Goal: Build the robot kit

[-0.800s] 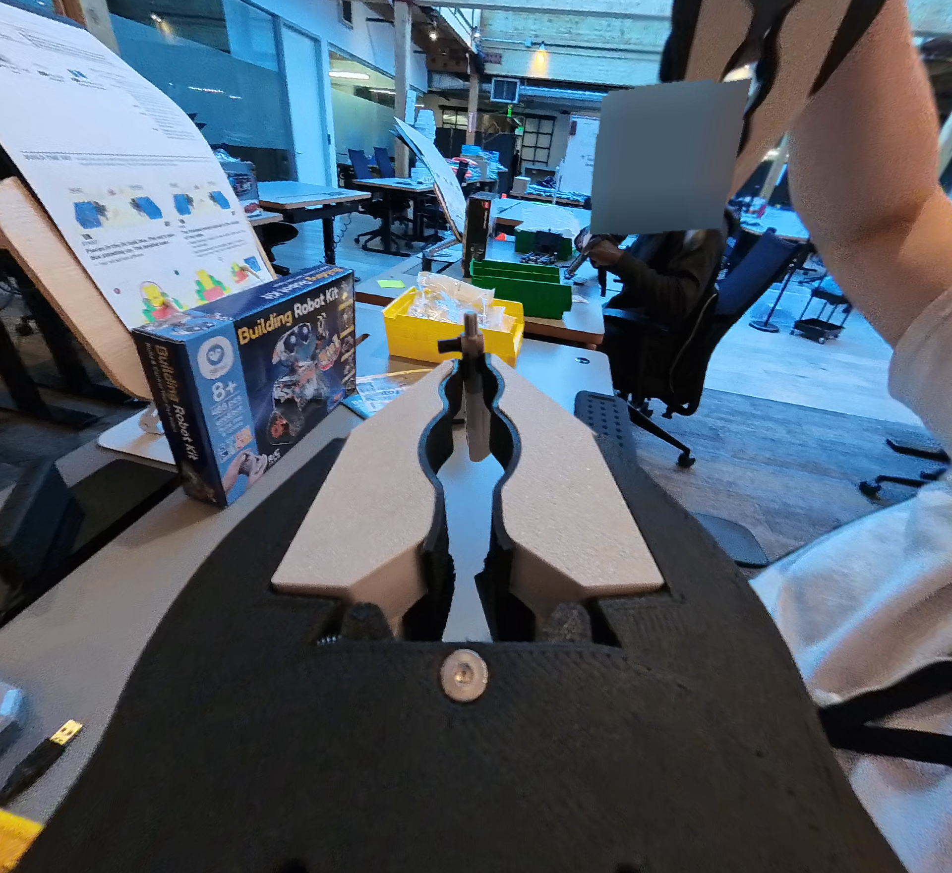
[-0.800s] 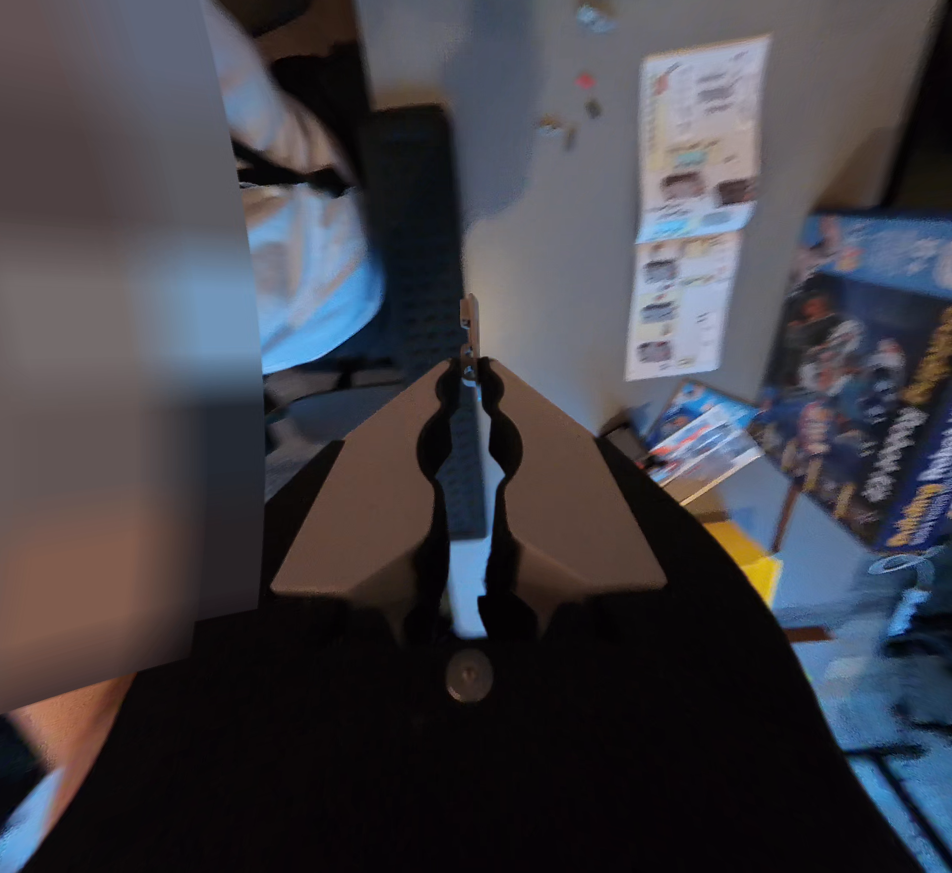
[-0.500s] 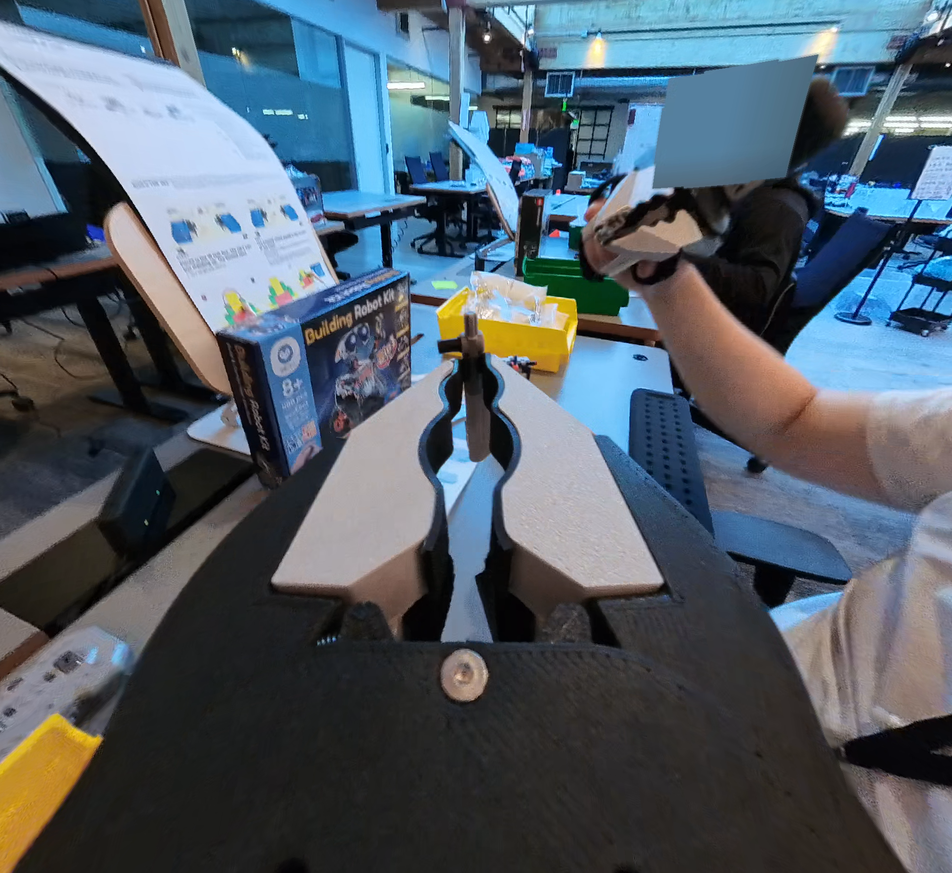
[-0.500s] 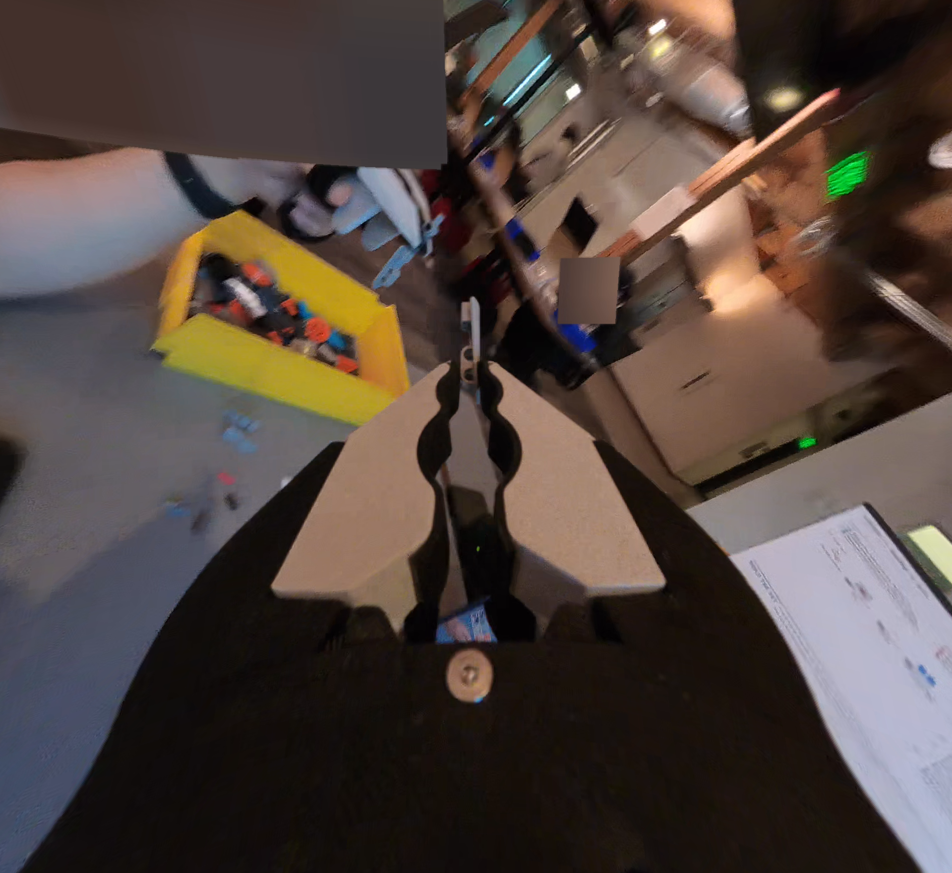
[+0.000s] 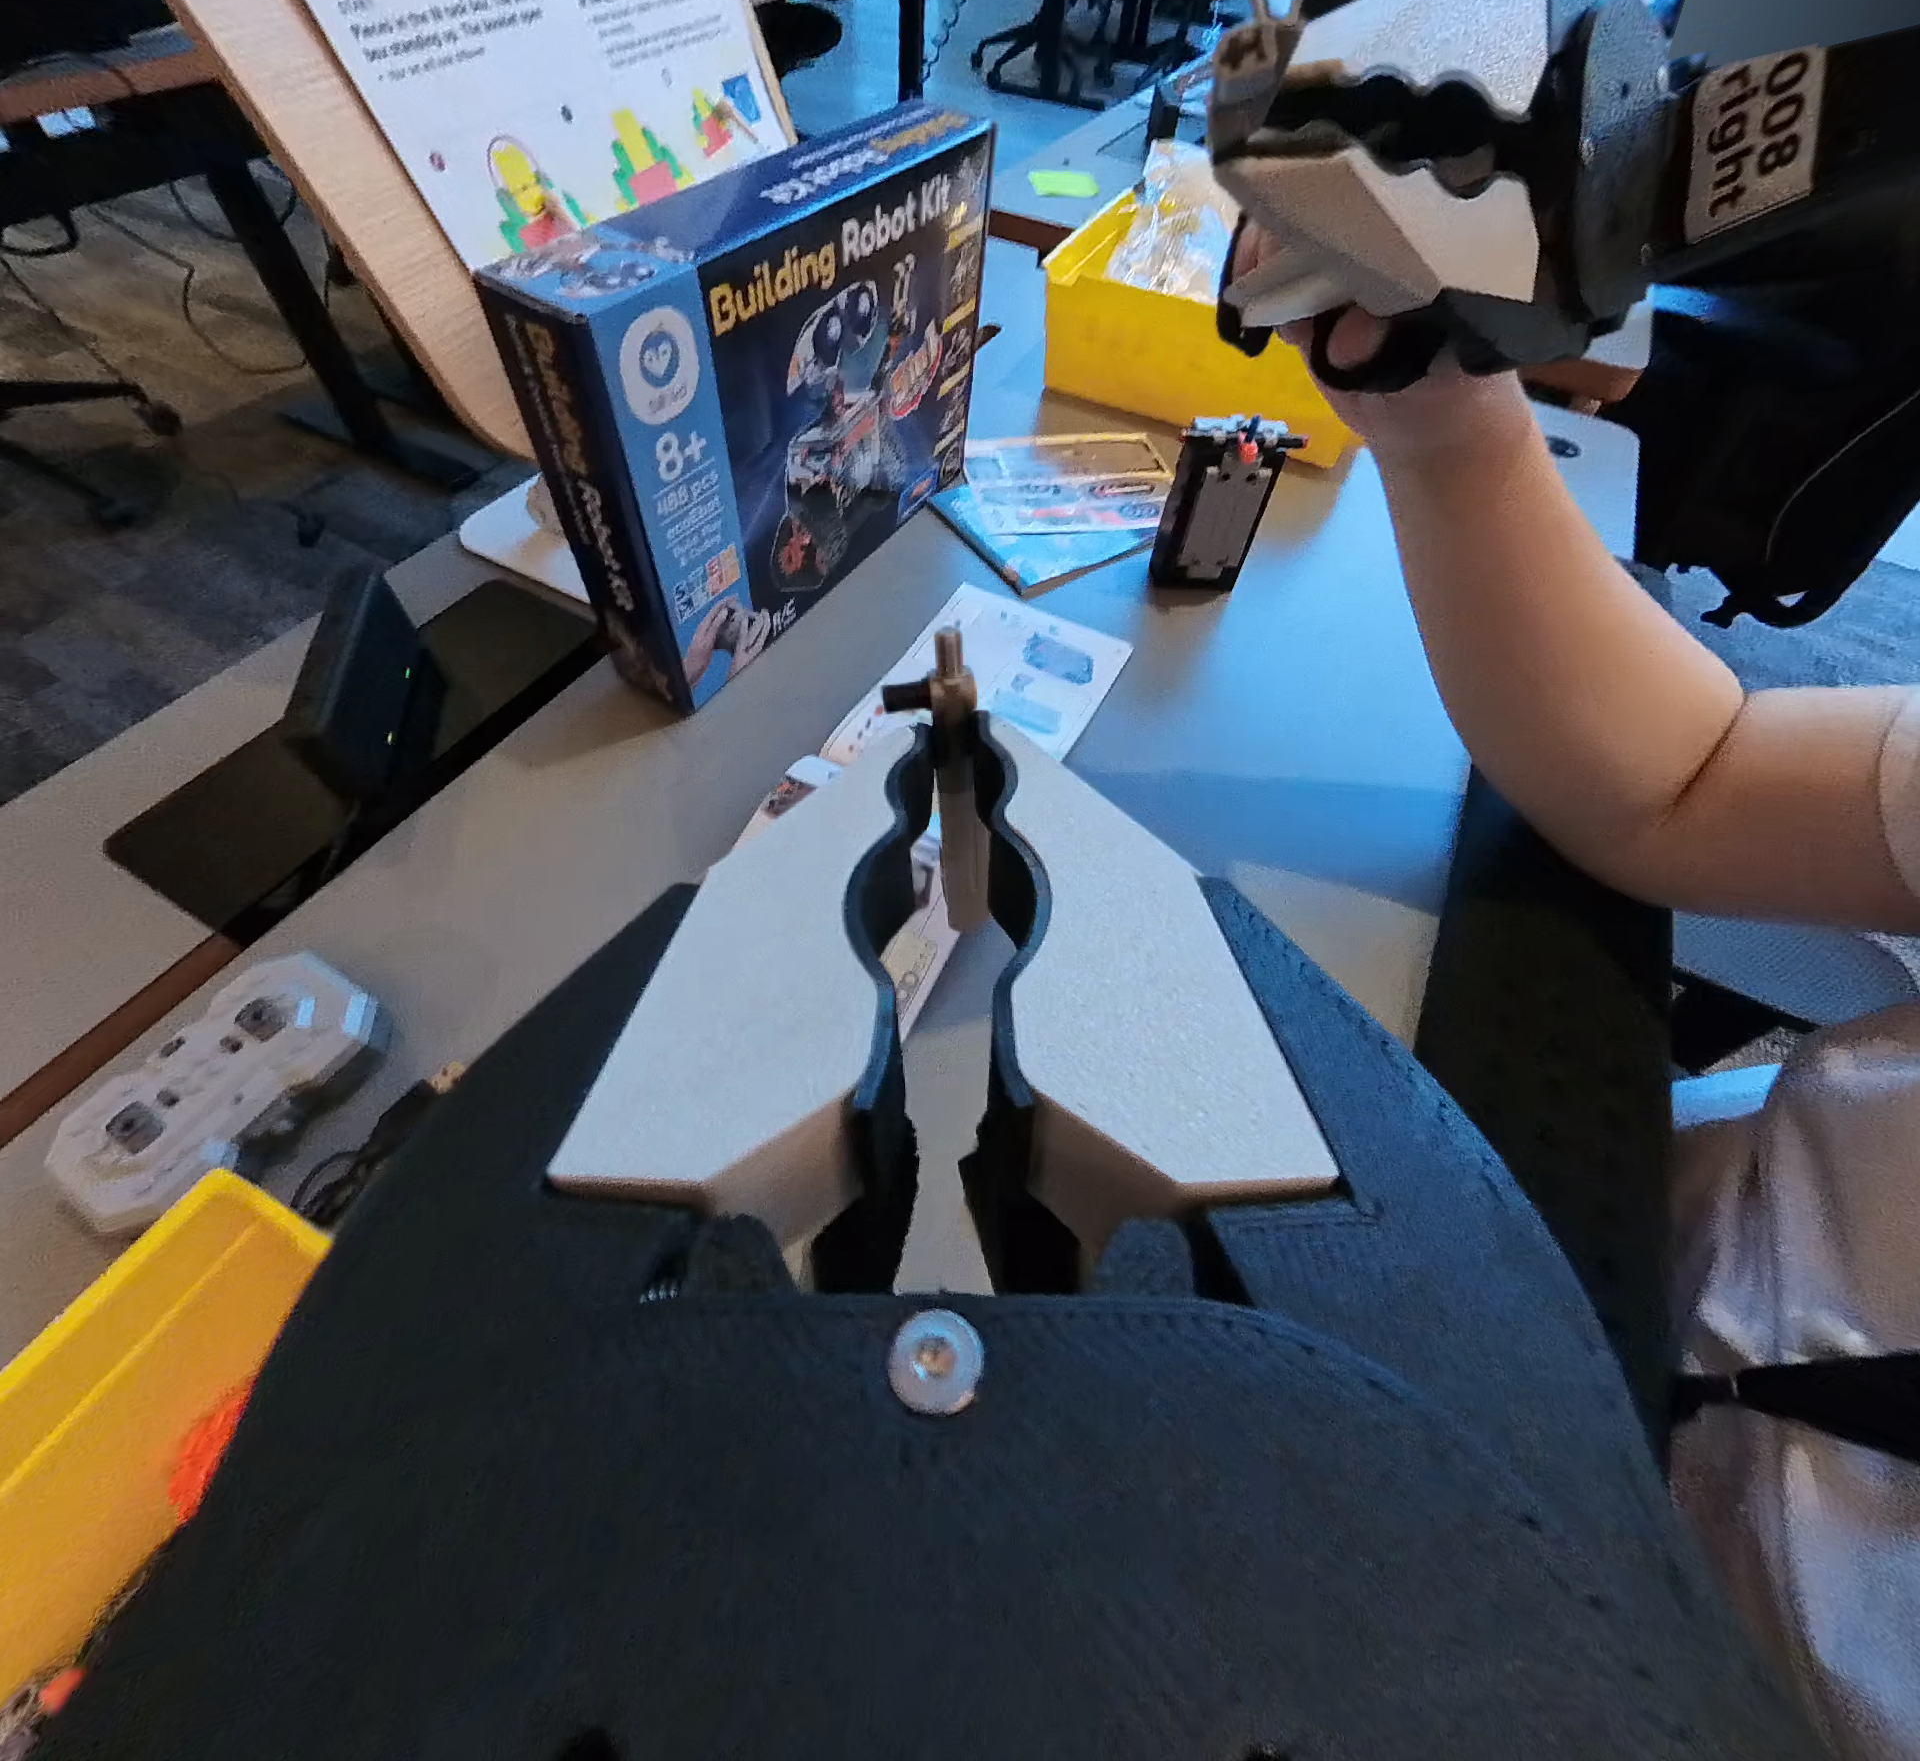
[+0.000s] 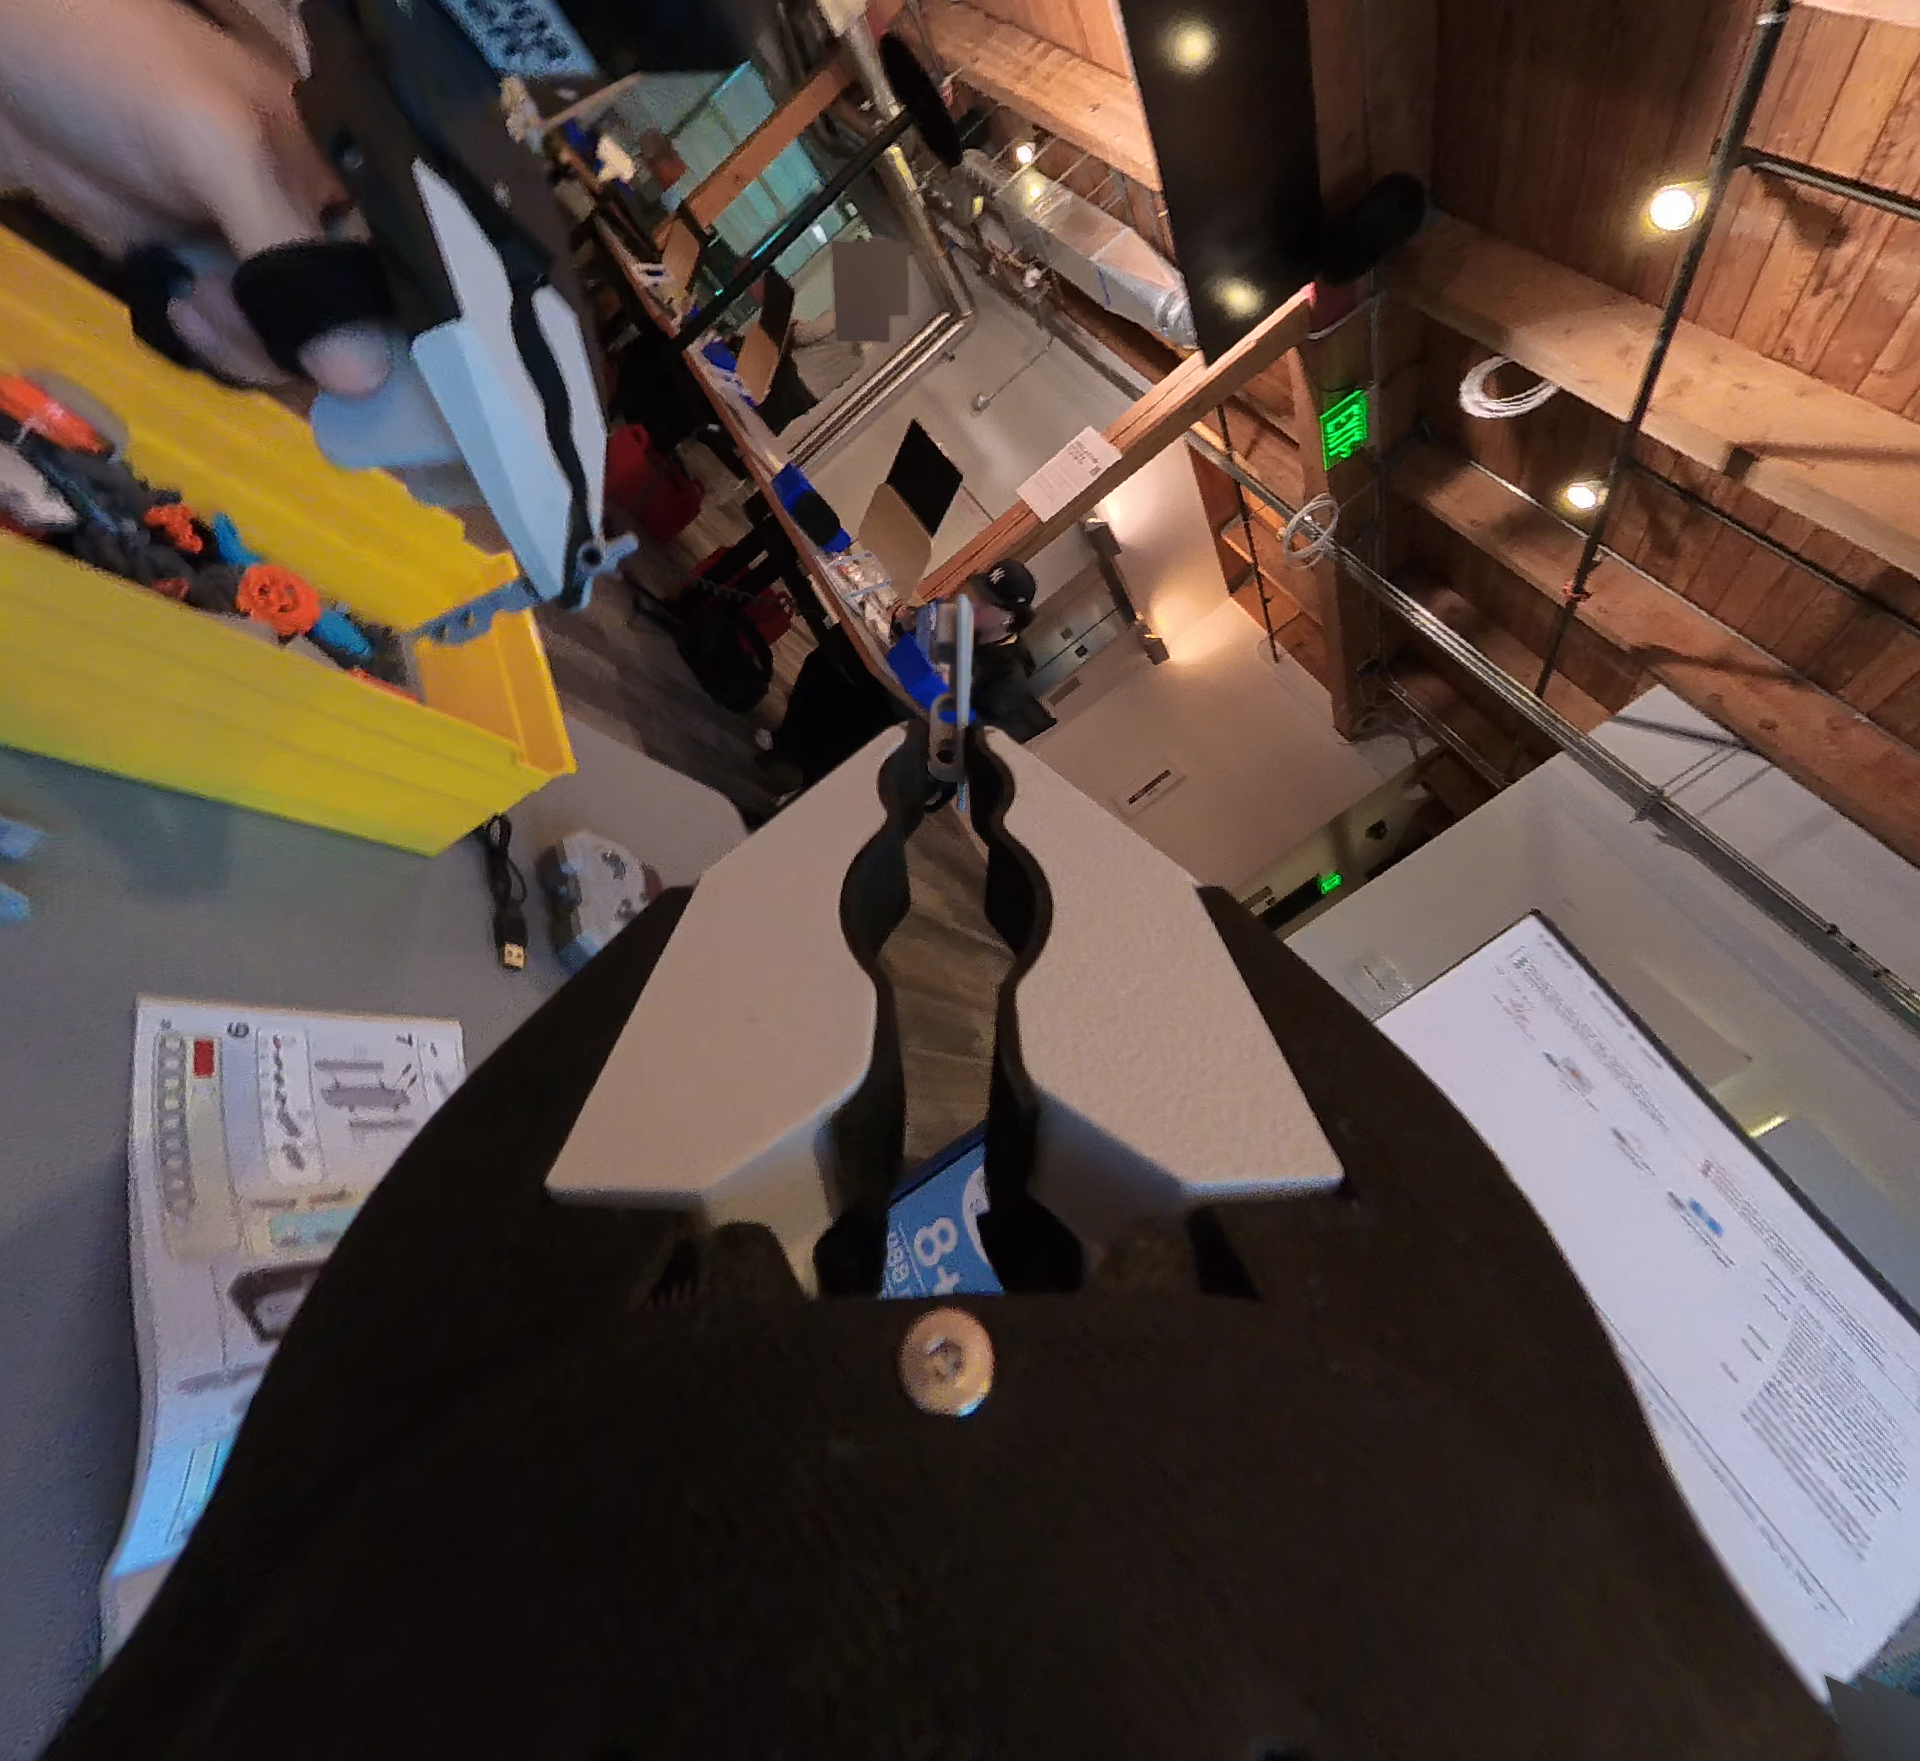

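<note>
My left gripper is shut on a grey-brown beam that has a black pin across its top end, and holds it above the grey table. It also shows in the right wrist view, over a yellow bin. My right gripper is shut on a thin grey beam that sticks out past the tips. In the left wrist view the right gripper is raised at the upper right, turned on its side, well apart from the left one.
A blue kit box stands beyond the left gripper. A black block assembly, a booklet and an instruction sheet lie near it. A yellow bin holds several parts. A white controller lies at the left. One gripper's finger ends stand about 12 centimeters off the other's. From my left tips it is roughly 35 centimeters to the white controller; from my right, 45 centimeters. It is also in sight in the right wrist view.
The left gripper has tipped down toward the table, still holding its beam. The right gripper has swung down from overhead to the upper right, still shut on its thin beam.
</note>
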